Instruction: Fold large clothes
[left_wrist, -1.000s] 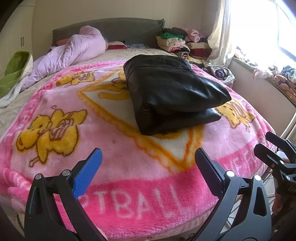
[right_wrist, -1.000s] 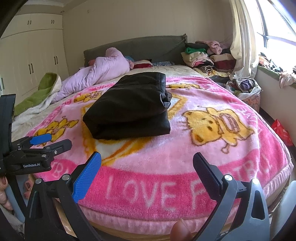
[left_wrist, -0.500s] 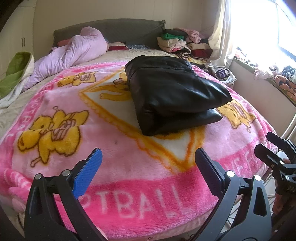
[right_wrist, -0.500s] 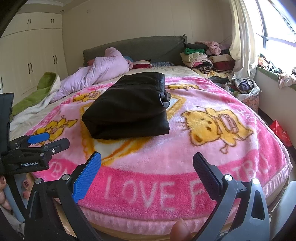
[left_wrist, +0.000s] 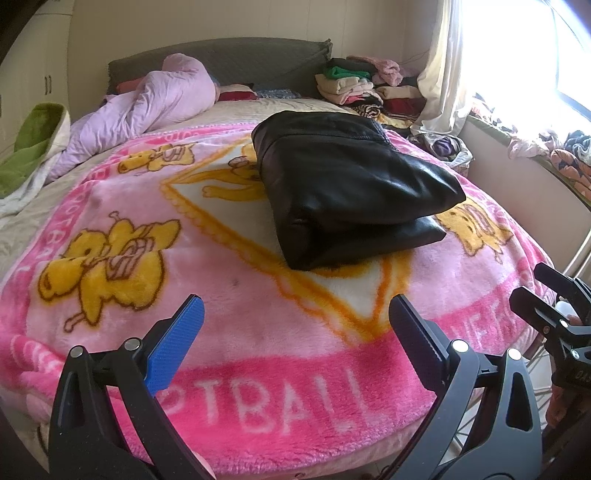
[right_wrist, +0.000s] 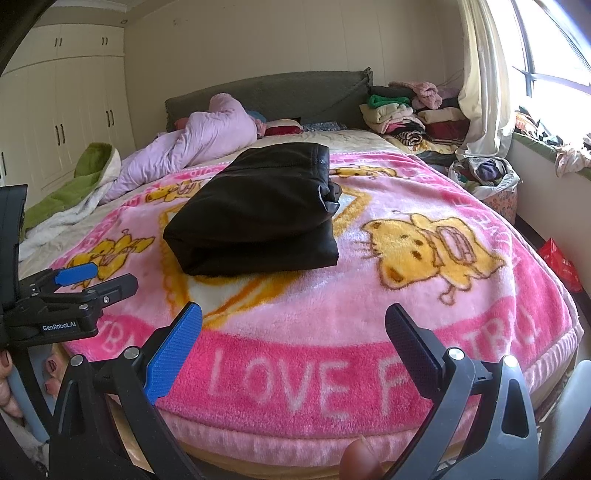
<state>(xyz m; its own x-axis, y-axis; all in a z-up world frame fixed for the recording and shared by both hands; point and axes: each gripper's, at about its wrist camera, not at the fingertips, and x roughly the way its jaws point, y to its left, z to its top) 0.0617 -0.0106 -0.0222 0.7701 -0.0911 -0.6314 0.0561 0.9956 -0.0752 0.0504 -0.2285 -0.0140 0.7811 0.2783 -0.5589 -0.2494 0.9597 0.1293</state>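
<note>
Folded black leather jacket (left_wrist: 347, 192) on pink blanket (left_wrist: 258, 314), 12 o'clock of left gripper (left_wrist: 295, 317) and right gripper (right_wrist: 293, 323), both gaping, empty.

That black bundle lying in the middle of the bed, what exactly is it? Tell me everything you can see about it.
The black garment looks like a leather-like jacket: smooth, faintly shiny, with stitched seams. It is folded into a thick, roughly rectangular stack of layers, its rounded fold toward the cameras. A small collar-like bit sticks out on its window-side edge in the right wrist view. It lies flat on the pink cartoon blanket, over the central yellow-bordered patch. Only the blanket touches it; both grippers are open and apart from it.
</note>
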